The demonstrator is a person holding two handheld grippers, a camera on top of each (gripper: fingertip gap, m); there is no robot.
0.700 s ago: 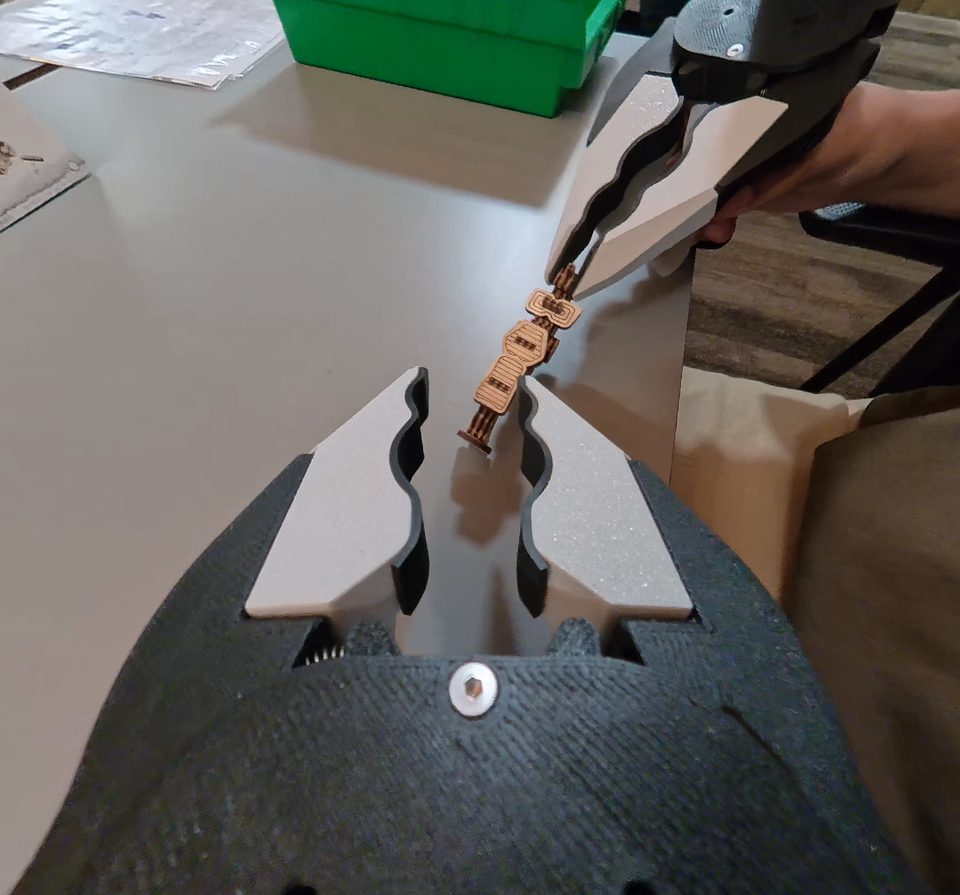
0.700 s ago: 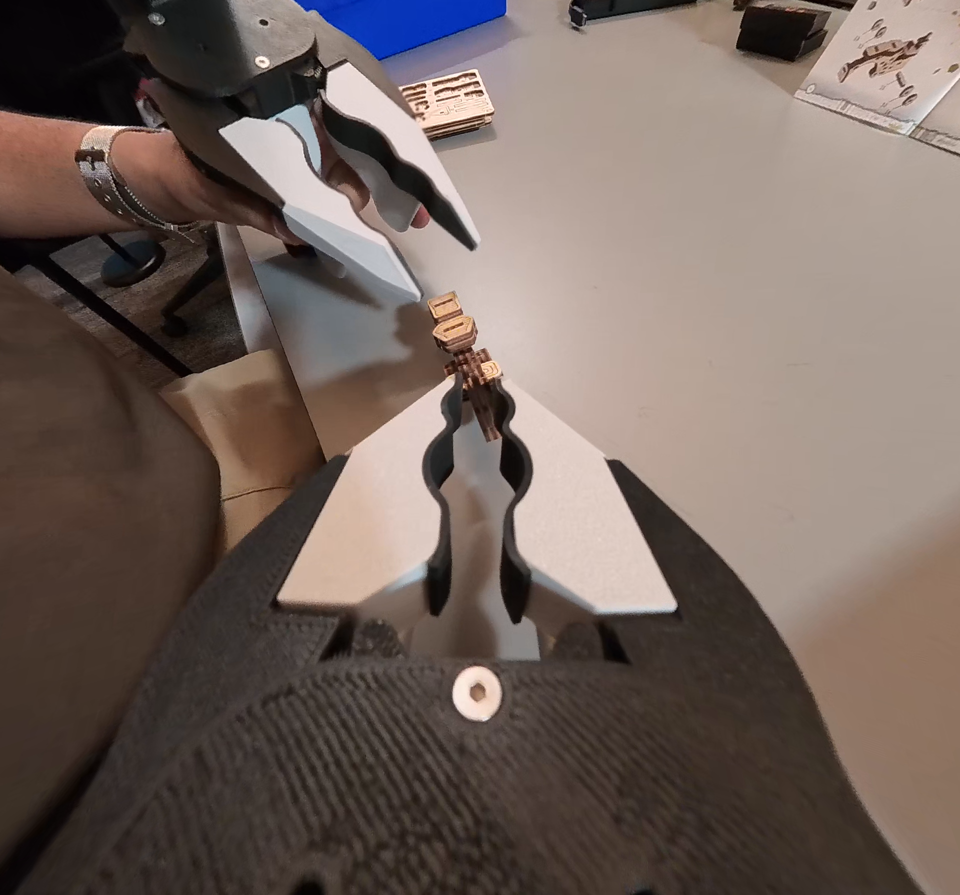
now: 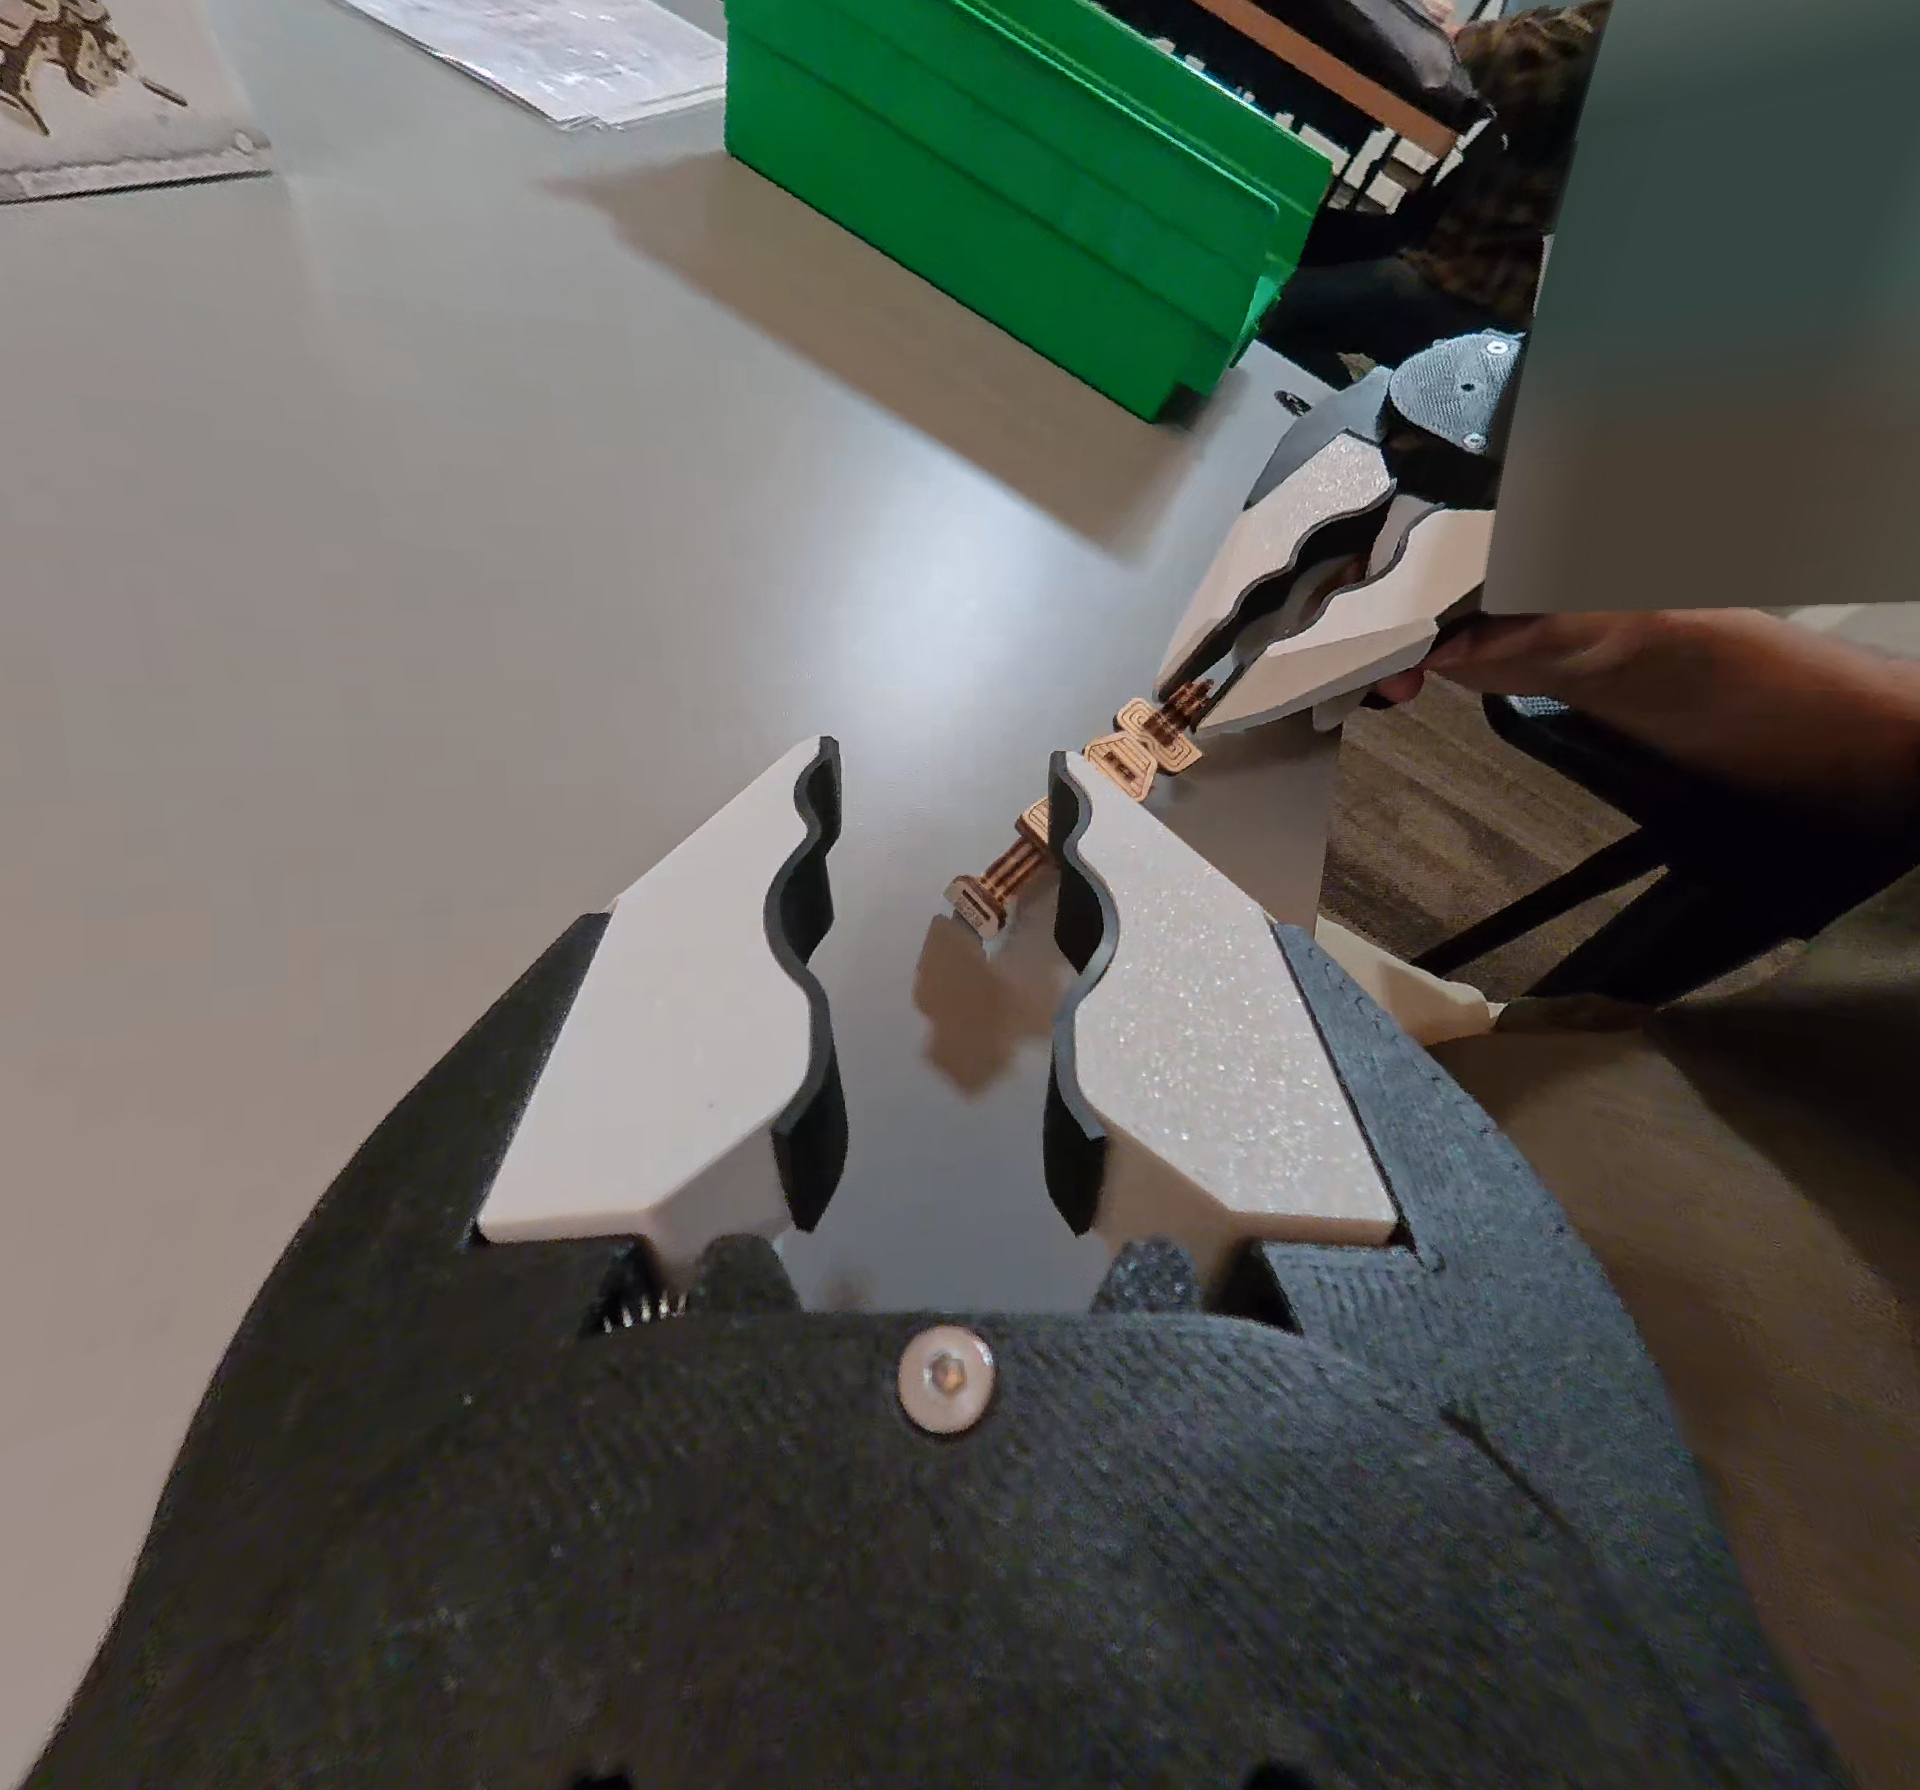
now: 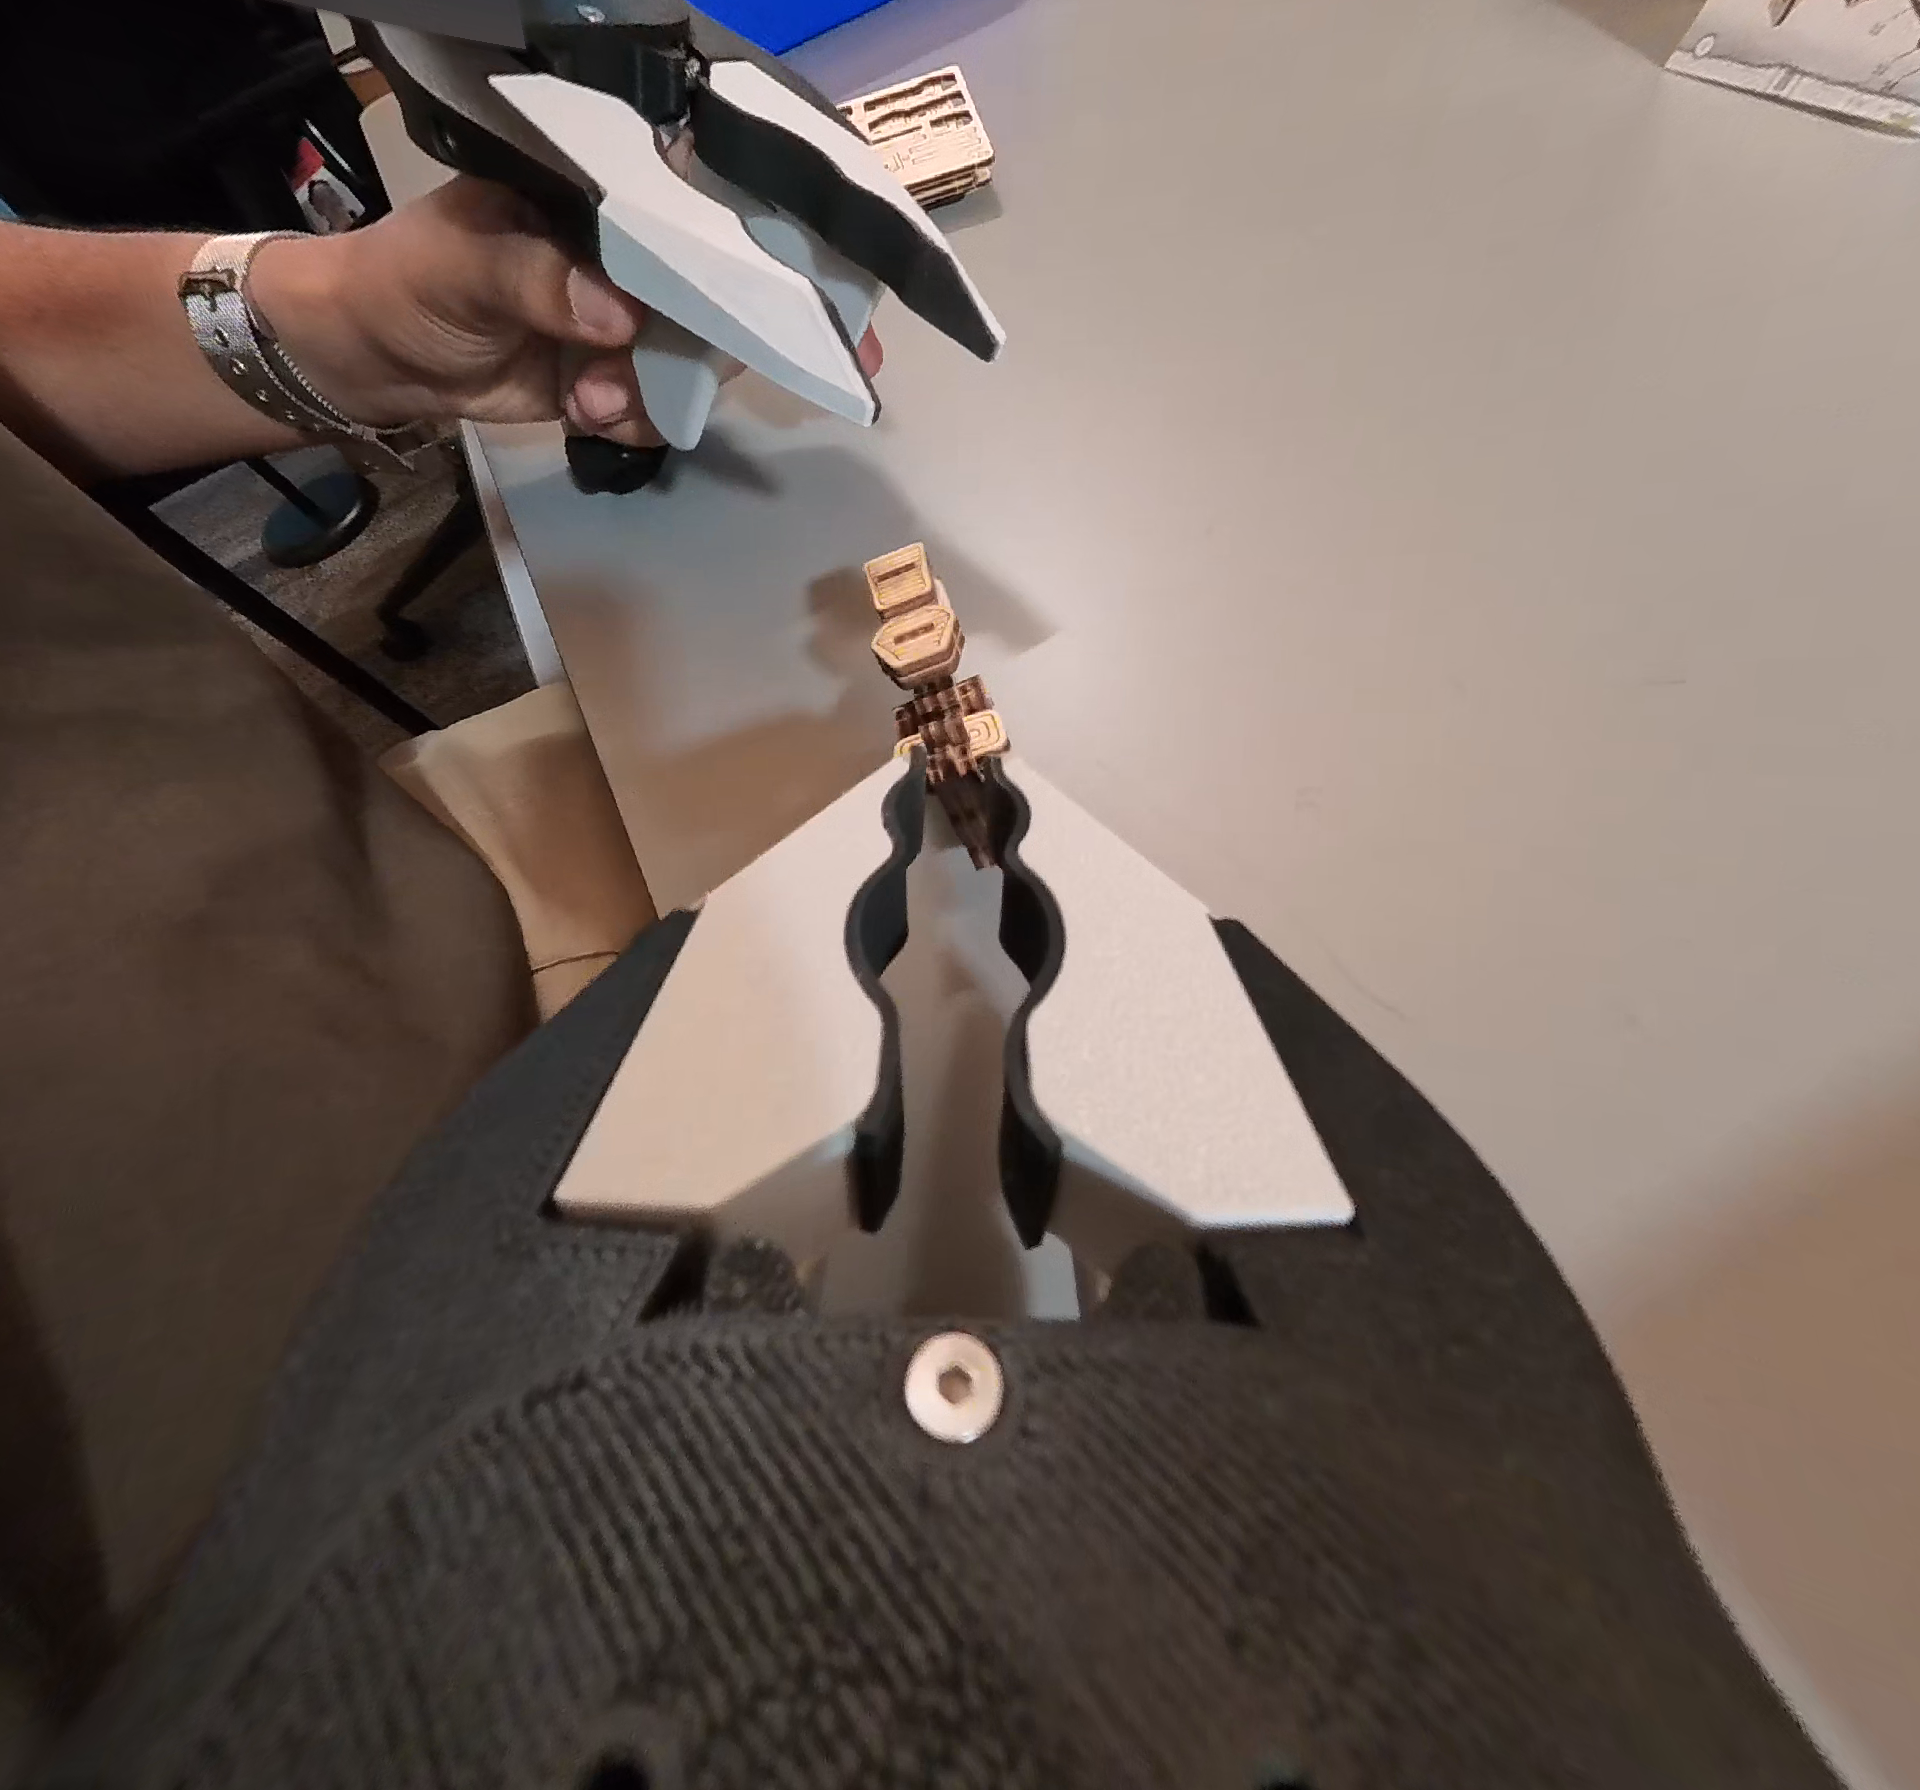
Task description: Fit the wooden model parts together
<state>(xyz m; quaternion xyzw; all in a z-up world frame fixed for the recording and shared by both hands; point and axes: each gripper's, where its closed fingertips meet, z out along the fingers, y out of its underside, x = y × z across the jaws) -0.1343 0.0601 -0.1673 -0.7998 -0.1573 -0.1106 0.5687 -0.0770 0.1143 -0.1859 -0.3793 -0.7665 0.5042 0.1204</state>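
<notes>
Seemingly for a handover or a joining step, the wooden model (image 3: 1132, 764) is being held out in mid-air above the grey table (image 3: 416, 597), just past the open left gripper (image 3: 940, 784). From the left wrist view, that gripper's fingers (image 3: 707, 961) are standing wide apart and holding nothing; the model's free end is poking into the gap at about one o'clock, without clearly touching either finger. The right gripper (image 3: 1195, 701) is coming in from two o'clock, its tips pinching the model's far end. A green bin (image 3: 987, 182) is sitting at twelve o'clock.

From the right wrist view, the right gripper (image 4: 951, 769) is clamping the dark stem of the model (image 4: 914, 618), which is sticking out toward twelve o'clock, probably to present its free end. The left gripper (image 4: 925, 369) is hovering at eleven o'clock, fingers spread and empty, apart from the model. A sheet of wooden parts (image 4: 925, 140) is lying beyond it.
</notes>
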